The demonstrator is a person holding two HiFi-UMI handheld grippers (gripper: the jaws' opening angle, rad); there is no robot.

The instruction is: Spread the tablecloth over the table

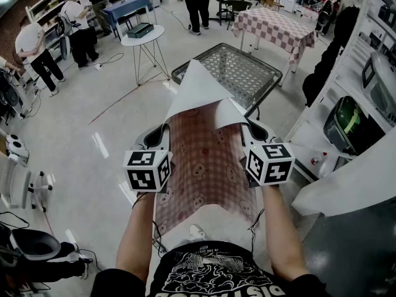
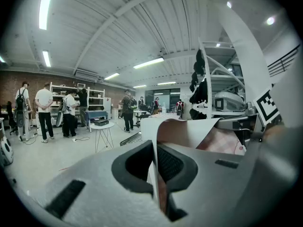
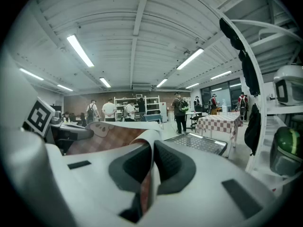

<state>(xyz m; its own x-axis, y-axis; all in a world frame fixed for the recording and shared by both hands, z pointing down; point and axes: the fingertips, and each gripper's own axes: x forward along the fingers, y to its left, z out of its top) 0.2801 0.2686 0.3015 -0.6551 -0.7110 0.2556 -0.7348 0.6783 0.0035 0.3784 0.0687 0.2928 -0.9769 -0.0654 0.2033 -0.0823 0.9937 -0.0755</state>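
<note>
1. Tablecloth (image 1: 207, 166): thin, limp sheet with a pinkish check printed with small bear faces and a plain white underside. Its far edge was curled back, white side up.
2. Table (image 1: 260, 73): rectangular, with a dark round-cornered frame and a patterned, glass-like top. It stood on a pale glossy floor (image 1: 93, 122). Beyond the table were a checked-cloth table (image 1: 278, 26) and people by shelving.
3. The tablecloth hung in the air on the near side of the table, stretched between both grippers.
4. Left gripper (image 1: 163, 132): jaws clamped together on the cloth's left edge. Right gripper (image 1: 249, 130): jaws clamped on its right edge.
</note>
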